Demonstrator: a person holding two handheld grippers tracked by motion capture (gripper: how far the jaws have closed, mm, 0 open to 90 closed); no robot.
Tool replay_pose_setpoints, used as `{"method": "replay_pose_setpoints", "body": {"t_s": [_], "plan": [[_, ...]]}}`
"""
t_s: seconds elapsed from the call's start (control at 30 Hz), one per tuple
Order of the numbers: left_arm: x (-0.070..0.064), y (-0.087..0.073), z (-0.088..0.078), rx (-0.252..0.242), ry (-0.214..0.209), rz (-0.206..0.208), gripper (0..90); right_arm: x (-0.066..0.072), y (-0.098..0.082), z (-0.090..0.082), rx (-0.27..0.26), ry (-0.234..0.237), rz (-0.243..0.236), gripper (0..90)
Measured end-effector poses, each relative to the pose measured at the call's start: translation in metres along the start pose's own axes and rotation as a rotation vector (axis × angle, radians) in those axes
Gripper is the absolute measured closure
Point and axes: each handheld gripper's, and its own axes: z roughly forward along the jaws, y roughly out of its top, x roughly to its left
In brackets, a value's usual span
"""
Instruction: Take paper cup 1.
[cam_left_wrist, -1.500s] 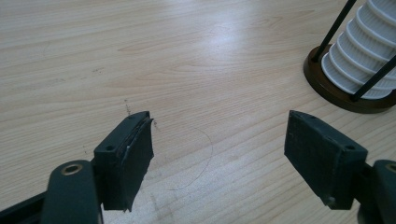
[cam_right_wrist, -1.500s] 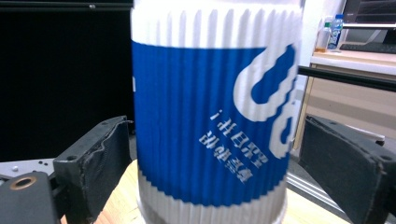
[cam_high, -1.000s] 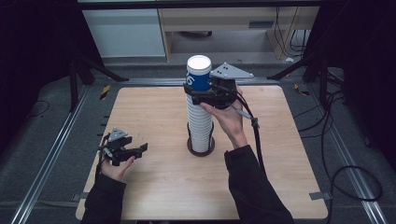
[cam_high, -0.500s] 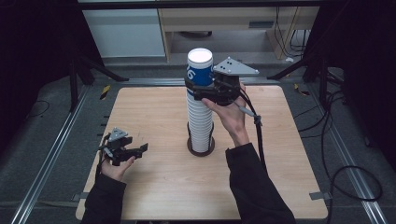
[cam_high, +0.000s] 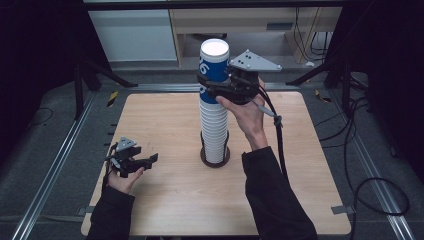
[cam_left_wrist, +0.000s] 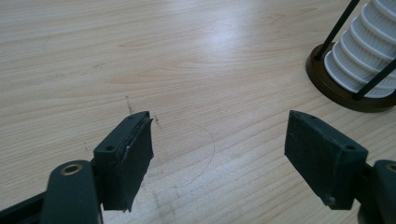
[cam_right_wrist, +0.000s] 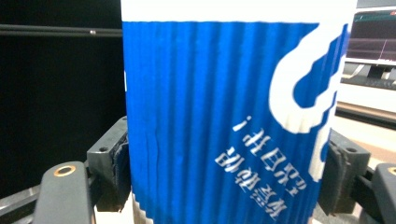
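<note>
Lifted a little higher than a second ago, the blue paper cup (cam_high: 214, 67) now sits upside down at the top of the tall stack of white ribbed cups (cam_high: 215, 130), its white base facing up, and the right gripper (cam_high: 216, 90) has just closed its jaws onto it, one pad pressed on each side of the blue corrugated wall, as the right gripper view shows (cam_right_wrist: 229, 121). That stack stands upright in a dark round holder (cam_high: 215, 156) with thin black rods, near the middle of the wooden desk (cam_high: 165, 200). Well apart from it, by the desk's near left corner, the left gripper (cam_high: 145, 161) rests low over the bare wood in the person's hand, jaws spread wide with nothing between them.
</note>
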Motion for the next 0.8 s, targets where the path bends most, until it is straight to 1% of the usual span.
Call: {"method": "replay_pose_setpoints", "body": {"t_s": [0.1, 0.13, 0.27, 0.33, 0.37, 0.43, 0.53, 0.57, 0.6, 0.63, 0.67, 0.7, 0.73, 0.77, 0.8], "plan": [[0.0, 0.0, 0.0, 0.0, 0.001, 0.0, 23.0, 0.0, 0.004, 0.0, -0.011, -0.007, -0.006, 22.1], [0.0, 0.0, 0.0, 0.0, 0.001, 0.0, 23.0, 0.0, 0.007, -0.001, -0.023, -0.008, 0.0, 22.0], [0.0, 0.0, 0.0, 0.002, 0.001, 0.001, 22.9, 0.0, 0.008, -0.002, -0.034, -0.015, -0.002, 22.1], [0.0, 0.0, 0.0, 0.0, 0.001, -0.001, 22.9, 0.0, 0.01, -0.004, -0.048, -0.017, -0.002, 22.0], [0.0, 0.0, 0.0, -0.002, 0.001, 0.0, 23.0, -0.001, 0.012, -0.007, -0.067, -0.016, 0.001, 22.0], [0.0, 0.0, 0.0, -0.003, 0.001, 0.001, 23.0, -0.002, 0.014, -0.01, -0.081, -0.011, 0.008, 22.0], [0.0, 0.0, -0.001, -0.005, -0.001, 0.001, 23.0, -0.002, 0.018, -0.019, -0.095, -0.019, 0.0, 22.0], [0.0, 0.0, -0.001, -0.005, -0.001, 0.001, 23.0, -0.002, 0.018, -0.019, -0.095, -0.019, 0.0, 22.0], [0.0, 0.0, -0.001, -0.006, -0.001, 0.003, 23.0, -0.004, 0.019, -0.025, -0.099, -0.026, -0.003, 22.0], [0.0, 0.0, -0.001, -0.006, -0.001, 0.003, 23.0, -0.004, 0.019, -0.025, -0.099, -0.026, -0.003, 22.0], [0.0, 0.0, -0.001, -0.007, -0.001, 0.003, 23.0, -0.006, 0.018, -0.03, -0.102, -0.026, 0.008, 21.9], [0.0, 0.0, -0.001, -0.009, 0.0, 0.001, 23.0, -0.006, 0.018, -0.03, -0.102, -0.026, 0.008, 21.9], [-0.001, 0.001, -0.002, -0.014, 0.0, 0.001, 23.1, -0.008, 0.017, -0.036, -0.098, -0.035, 0.006, 21.9], [-0.001, 0.001, -0.002, -0.014, 0.0, 0.001, 23.1, -0.008, 0.017, -0.036, -0.098, -0.035, 0.006, 21.9], [-0.001, 0.001, -0.003, -0.019, -0.001, 0.002, 23.2, -0.011, 0.015, -0.043, -0.097, -0.041, 0.006, 21.8]]}}
